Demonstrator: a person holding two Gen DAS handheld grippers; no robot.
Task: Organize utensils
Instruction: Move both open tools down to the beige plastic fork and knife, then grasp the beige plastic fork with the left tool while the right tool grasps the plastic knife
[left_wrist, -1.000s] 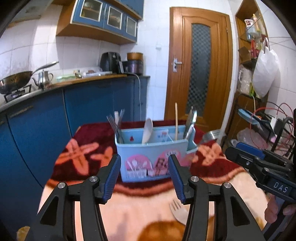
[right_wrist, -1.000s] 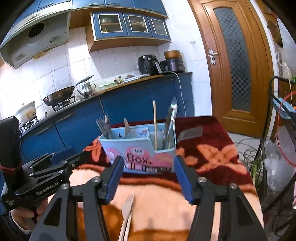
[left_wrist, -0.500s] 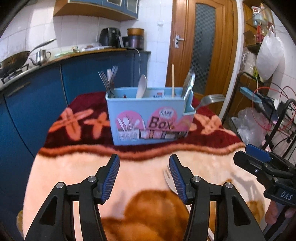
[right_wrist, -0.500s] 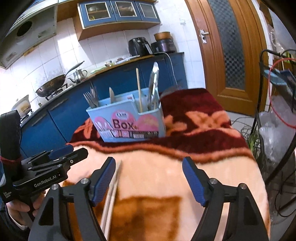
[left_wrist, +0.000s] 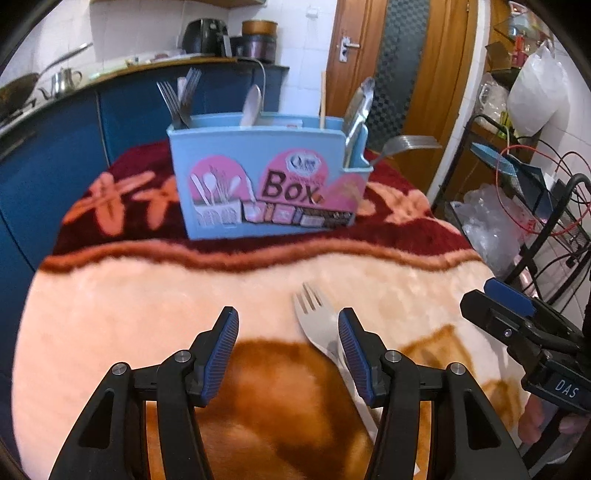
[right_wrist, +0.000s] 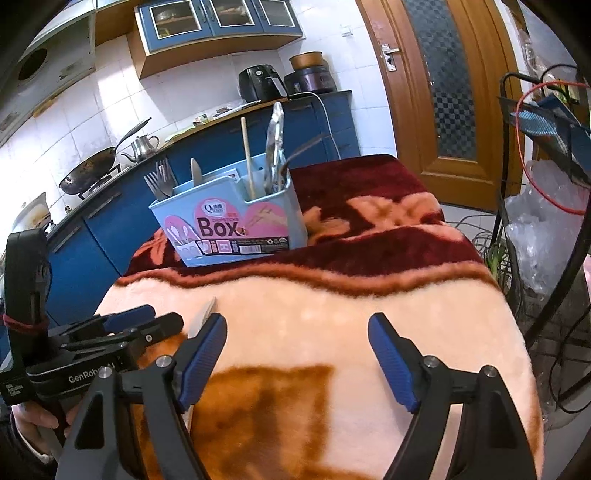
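Note:
A light blue utensil box (left_wrist: 266, 181) marked "Box" stands at the far end of the blanket-covered table (left_wrist: 129, 306); it also shows in the right wrist view (right_wrist: 229, 225). It holds forks (left_wrist: 179, 98), a pale spoon (left_wrist: 251, 105), a chopstick (left_wrist: 323, 99) and metal utensils (left_wrist: 360, 103). A pale fork (left_wrist: 316, 321) lies on the blanket, its head just left of my left gripper's right finger. My left gripper (left_wrist: 288, 354) is open and empty. My right gripper (right_wrist: 297, 362) is open and empty, to the right of the left one (right_wrist: 122, 332). A tip of the fork (right_wrist: 203, 317) shows there.
Blue kitchen cabinets (right_wrist: 110, 221) run along the left with a wok (right_wrist: 88, 171) and a kettle (right_wrist: 142, 146) on top. A wooden door (right_wrist: 443, 96) is behind the table. A black wire rack (left_wrist: 546, 206) with bags and cables stands at the right.
Both grippers have drawn back from the box and tilted down toward the blanket. The fork on the table now lies beside my left gripper's right finger. The right gripper has opened wider.

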